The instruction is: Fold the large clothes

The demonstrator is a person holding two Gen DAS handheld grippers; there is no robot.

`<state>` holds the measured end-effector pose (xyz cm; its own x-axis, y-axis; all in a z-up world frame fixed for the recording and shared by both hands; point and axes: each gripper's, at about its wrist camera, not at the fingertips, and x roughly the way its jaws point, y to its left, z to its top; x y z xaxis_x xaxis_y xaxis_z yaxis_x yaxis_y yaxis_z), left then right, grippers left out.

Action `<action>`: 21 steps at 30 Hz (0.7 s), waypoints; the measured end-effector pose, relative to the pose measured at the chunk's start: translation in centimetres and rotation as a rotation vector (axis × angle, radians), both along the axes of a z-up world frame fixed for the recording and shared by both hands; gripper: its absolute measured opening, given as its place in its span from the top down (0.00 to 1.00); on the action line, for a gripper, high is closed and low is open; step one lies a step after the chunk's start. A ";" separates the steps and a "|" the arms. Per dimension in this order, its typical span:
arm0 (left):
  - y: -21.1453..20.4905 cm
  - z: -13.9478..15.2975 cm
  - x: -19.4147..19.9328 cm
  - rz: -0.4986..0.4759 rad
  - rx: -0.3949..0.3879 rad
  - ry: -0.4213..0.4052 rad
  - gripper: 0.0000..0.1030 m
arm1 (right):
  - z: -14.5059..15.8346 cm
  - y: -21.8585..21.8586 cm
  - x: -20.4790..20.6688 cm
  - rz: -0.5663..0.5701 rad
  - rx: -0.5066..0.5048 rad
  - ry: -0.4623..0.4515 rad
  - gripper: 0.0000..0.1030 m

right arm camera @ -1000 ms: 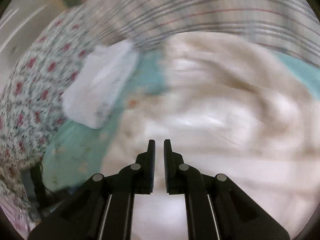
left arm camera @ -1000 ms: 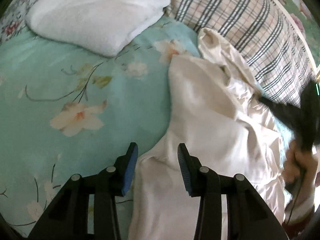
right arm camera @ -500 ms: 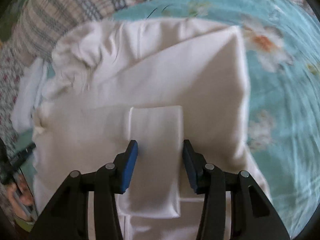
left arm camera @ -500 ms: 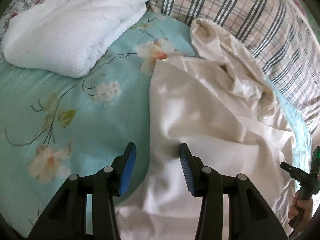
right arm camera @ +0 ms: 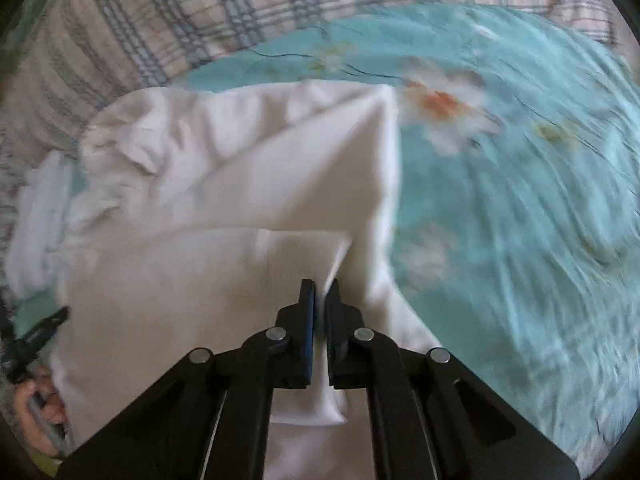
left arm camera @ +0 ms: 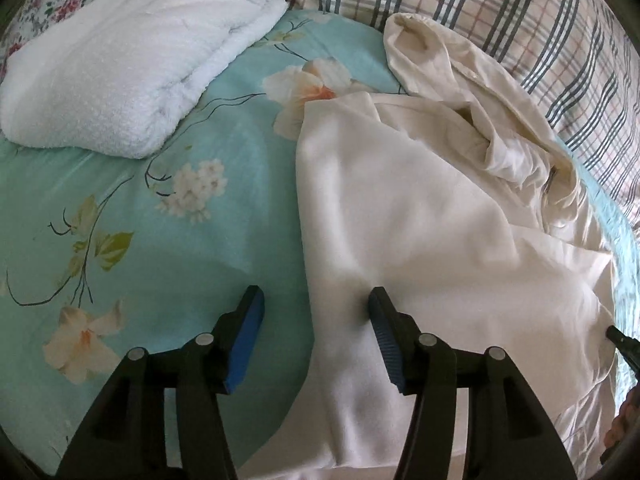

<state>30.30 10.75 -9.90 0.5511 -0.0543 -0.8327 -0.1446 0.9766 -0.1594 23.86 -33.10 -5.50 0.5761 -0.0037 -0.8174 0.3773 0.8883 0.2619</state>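
A large cream satin garment (left arm camera: 420, 208) lies partly folded on the turquoise floral bedsheet (left arm camera: 160, 220), crumpled at its far end. My left gripper (left arm camera: 316, 316) is open just above the garment's left edge, one finger over the sheet, the other over the cloth. In the right wrist view the same garment (right arm camera: 240, 184) fills the left half. My right gripper (right arm camera: 320, 300) is shut on a raised fold of the garment beside a rectangular patch (right arm camera: 300, 248).
A folded white towel (left arm camera: 132, 52) lies at the far left of the bed. A plaid pillow or blanket (left arm camera: 540, 40) runs along the far side. The other gripper's tip (left arm camera: 624, 344) shows at the right edge.
My right gripper was open over the rectangular patch and has now shut on a fold of the garment. My left gripper has moved forward along the garment's left edge, still open.
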 end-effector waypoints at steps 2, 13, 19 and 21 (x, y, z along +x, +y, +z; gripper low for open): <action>0.1 -0.1 -0.1 -0.002 -0.004 -0.001 0.46 | 1.5 0.3 -1.3 -0.029 -0.041 -0.078 0.95; 0.3 -0.4 -1.0 0.003 0.073 -0.031 0.44 | -3.0 1.8 0.5 0.129 0.217 0.018 0.91; 1.0 1.6 -1.3 -0.013 -0.135 -0.041 0.46 | 0.4 1.8 1.0 0.188 0.249 -0.099 0.58; 0.6 2.8 -0.9 -0.035 -0.197 -0.059 0.45 | 1.3 2.1 2.8 0.214 0.252 -0.120 0.58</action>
